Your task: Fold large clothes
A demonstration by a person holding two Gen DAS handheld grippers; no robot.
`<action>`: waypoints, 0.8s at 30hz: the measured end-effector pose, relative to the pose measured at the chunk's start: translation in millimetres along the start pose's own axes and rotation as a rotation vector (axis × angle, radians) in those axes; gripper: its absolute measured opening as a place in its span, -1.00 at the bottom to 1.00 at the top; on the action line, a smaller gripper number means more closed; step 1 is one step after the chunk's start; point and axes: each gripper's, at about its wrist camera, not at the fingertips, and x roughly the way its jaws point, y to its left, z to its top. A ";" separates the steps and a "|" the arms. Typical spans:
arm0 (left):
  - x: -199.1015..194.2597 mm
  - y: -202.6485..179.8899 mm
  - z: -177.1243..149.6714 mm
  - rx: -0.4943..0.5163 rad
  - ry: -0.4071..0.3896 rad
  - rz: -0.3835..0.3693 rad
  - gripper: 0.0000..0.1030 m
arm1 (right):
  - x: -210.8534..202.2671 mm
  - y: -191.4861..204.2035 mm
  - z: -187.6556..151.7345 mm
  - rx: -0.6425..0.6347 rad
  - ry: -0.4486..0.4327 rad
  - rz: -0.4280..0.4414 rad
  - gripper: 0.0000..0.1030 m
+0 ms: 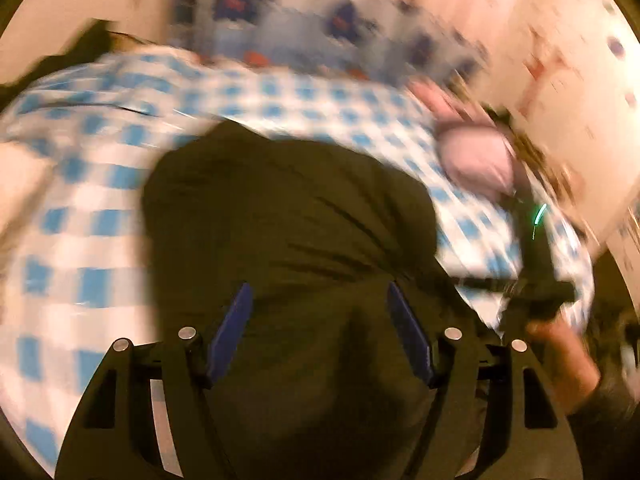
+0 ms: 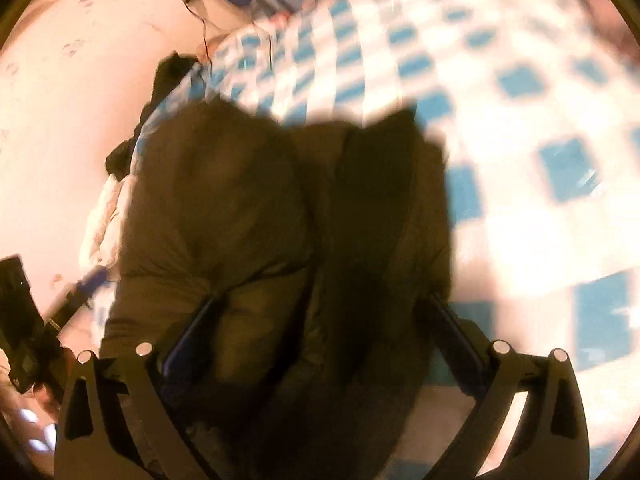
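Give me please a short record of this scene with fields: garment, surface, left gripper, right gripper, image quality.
garment: dark olive padded garment, bunched, lying on the bed
surface: blue-and-white checked bedcover
left gripper: left gripper, jaws wide, garment fabric between the pads
right gripper: right gripper, jaws wide, garment fabric between the pads; grip unclear
image quality: both views motion-blurred

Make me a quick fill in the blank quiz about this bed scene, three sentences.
1. The dark garment lies on a bedsheet checked white and ____.
2. In the left wrist view, the fingers of the left hand-held gripper are coloured ____.
3. Between those fingers lies the ____ garment.

Missing words: blue; blue; dark
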 end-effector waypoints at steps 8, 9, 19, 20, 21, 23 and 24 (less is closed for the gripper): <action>41.2 -27.6 -10.4 0.101 0.043 -0.012 0.39 | -19.6 71.7 52.8 -0.092 -0.069 0.356 0.89; 42.7 -26.5 -11.7 0.117 0.047 -0.015 0.40 | -1.0 68.2 61.0 -0.085 -0.048 0.288 0.89; 29.8 18.3 -12.0 -0.053 0.037 -0.277 0.40 | 66.3 -16.2 5.4 0.093 -0.111 0.099 0.83; 26.0 21.9 -12.1 -0.070 0.025 -0.265 0.40 | 58.3 -12.3 7.9 0.093 -0.115 0.085 0.83; 23.5 23.9 -12.1 -0.076 0.017 -0.253 0.40 | 42.1 -4.3 7.5 0.070 -0.162 0.058 0.83; 14.1 28.1 -14.7 -0.084 -0.020 -0.203 0.40 | 14.1 17.4 -6.4 -0.005 -0.271 0.008 0.86; 10.8 31.4 -14.9 -0.092 -0.039 -0.178 0.40 | 8.6 23.0 -10.1 -0.026 -0.309 -0.033 0.86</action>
